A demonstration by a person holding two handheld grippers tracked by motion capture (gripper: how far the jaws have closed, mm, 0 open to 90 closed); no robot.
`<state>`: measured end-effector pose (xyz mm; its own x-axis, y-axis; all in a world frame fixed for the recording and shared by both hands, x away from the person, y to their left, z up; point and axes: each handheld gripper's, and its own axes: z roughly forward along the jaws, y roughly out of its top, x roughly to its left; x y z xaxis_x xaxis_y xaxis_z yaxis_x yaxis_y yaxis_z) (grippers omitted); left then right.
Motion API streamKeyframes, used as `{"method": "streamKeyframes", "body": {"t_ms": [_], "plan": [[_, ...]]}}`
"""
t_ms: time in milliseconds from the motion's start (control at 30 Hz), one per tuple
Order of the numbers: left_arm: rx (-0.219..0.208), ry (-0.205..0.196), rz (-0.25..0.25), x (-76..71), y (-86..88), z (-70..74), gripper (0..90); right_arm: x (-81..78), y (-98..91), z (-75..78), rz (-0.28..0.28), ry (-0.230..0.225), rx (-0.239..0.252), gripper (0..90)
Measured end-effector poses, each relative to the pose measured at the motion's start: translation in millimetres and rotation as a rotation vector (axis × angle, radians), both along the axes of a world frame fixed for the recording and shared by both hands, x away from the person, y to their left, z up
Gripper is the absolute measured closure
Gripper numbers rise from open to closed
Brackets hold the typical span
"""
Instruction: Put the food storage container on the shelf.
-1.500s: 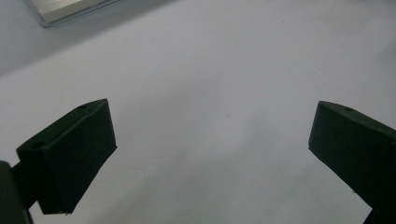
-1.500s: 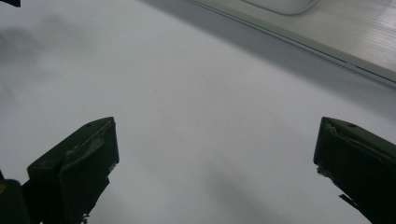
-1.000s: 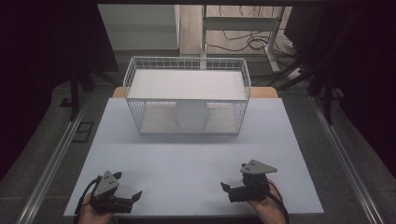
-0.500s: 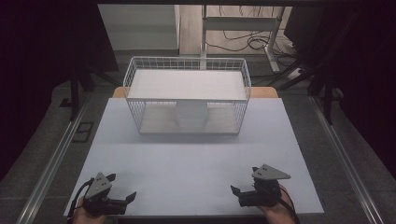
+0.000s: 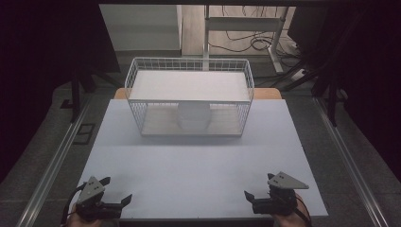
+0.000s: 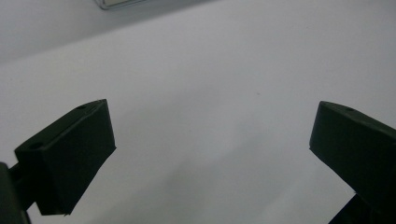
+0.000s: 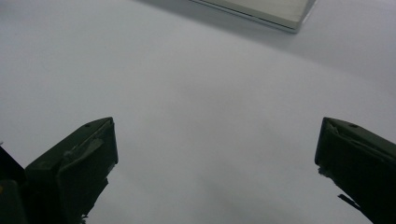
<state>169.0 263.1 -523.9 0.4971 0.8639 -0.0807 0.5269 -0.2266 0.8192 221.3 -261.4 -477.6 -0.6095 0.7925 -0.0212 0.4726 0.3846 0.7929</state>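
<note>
High view: the person's hands were cut off at the bottom edge. A white wire basket (image 5: pixel 189 101) stood at the far middle of the table (image 5: pixel 198 165), a flat white board lying across its top. Beneath it a pale rounded object (image 5: pixel 193 116) sat inside the basket, its shape blurred by the mesh. The left tongs (image 5: pixel 116 191) and right tongs (image 5: pixel 257 187) sat near the table's near edge, well apart from each other and from the basket; nothing stood between.

Left gripper view: jaws spread wide and empty over bare table surface. A corner of the basket's base (image 6: pixel 116 3) was cropped at the top edge.

Right gripper view: jaws likewise spread wide, grasping nothing, bare table between them. The basket's base (image 7: pixel 261 10) was cut off at the top.
</note>
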Motion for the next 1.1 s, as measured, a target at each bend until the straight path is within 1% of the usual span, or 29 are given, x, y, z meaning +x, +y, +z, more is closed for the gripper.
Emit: {"method": "streamKeyframes", "body": {"t_ms": [33, 100, 133, 233, 300, 567, 600, 700, 733, 833, 867, 933, 967, 1000, 1100], "plan": [[-0.008, -0.001, 0.008, -0.6, 1.2, 0.5, 0.0, -2.4, -4.9, -0.4, -0.013, 0.001, 0.001, 0.0], [-0.021, -0.004, 0.012, -1.3, 3.0, 1.8, 0.0, -3.1, -6.6, -0.5, -0.018, 0.000, 0.000, 0.0], [-0.024, -0.009, 0.018, -2.3, 3.9, 3.2, 0.0, -5.6, -11.2, -0.6, -0.032, -0.002, 0.003, 0.0], [-0.020, -0.013, 0.020, -3.9, 4.7, 4.5, 0.0, -7.6, -14.6, -0.3, -0.046, -0.003, 0.002, 0.0], [-0.020, -0.016, 0.028, -6.9, 6.2, 4.8, 0.0, -10.9, -20.7, -0.2, -0.062, -0.006, 0.006, 0.0], [-0.014, -0.004, 0.047, -12.1, 11.9, -0.2, 0.0, -17.9, -35.3, -2.1, -0.106, -0.003, 0.020, 0.0], [-0.012, -0.005, 0.052, -12.9, 12.7, -1.0, 0.0, -19.9, -39.8, -3.4, -0.121, 0.000, 0.026, 0.0], [-0.012, -0.007, 0.061, -14.3, 14.3, -1.8, 0.0, -21.5, -43.0, -4.8, -0.130, 0.003, 0.028, 0.0], [-0.013, -0.010, 0.068, -14.9, 14.5, -1.9, 0.0, -23.1, -46.8, -7.5, -0.144, 0.007, 0.024, 0.0], [-0.007, -0.009, 0.070, -14.9, 14.2, -2.1, 0.0, -24.2, -49.4, -9.7, -0.149, 0.012, 0.020, 0.0], [-0.003, -0.008, 0.070, -14.8, 13.9, -2.1, 0.0, -25.0, -51.4, -12.9, -0.158, 0.023, 0.015, 0.0], [0.014, -0.006, 0.072, -14.5, 12.5, -2.4, 0.0, -25.4, -52.4, -14.6, -0.162, 0.025, 0.010, 0.0], [0.027, -0.001, 0.071, -14.0, 11.2, -2.7, 0.0, -26.1, -53.8, -18.9, -0.173, 0.043, -0.004, 0.0], [0.033, 0.001, 0.072, -13.6, 10.8, -2.9, 0.0, -26.0, -54.1, -19.9, -0.177, 0.052, -0.010, 0.0], [0.035, 0.011, 0.072, -12.6, 10.7, -3.4, 0.0, -26.4, -55.1, -19.4, -0.186, 0.046, -0.003, 0.0]]}}
